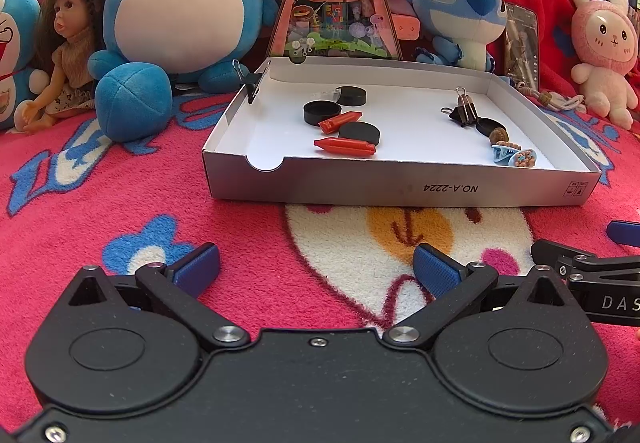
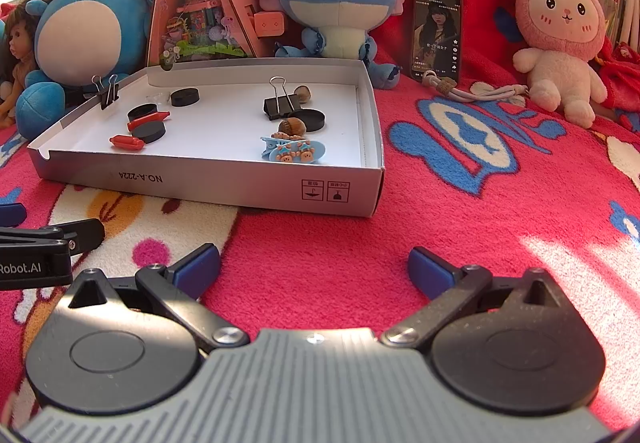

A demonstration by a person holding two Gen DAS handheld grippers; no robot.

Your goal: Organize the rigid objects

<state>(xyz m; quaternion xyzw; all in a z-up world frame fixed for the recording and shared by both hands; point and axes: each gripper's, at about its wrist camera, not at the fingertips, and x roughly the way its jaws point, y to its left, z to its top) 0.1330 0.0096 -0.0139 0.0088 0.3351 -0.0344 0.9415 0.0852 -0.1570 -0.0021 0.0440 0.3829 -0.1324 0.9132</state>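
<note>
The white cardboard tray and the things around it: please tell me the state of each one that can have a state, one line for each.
White cardboard tray: open on top, flat on the blanket.
Binder clip on the tray's left wall: clamped on the wall, handles up.
Binder clip inside the tray: standing, clamped on nothing.
Phone: screen on, propped upright.
Left gripper: open, empty.
Right gripper: open, empty.

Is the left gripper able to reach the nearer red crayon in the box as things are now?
Probably yes. The left gripper is open and empty, the red crayon lies uncovered near the box's front wall, and only that low wall stands between them.
</note>
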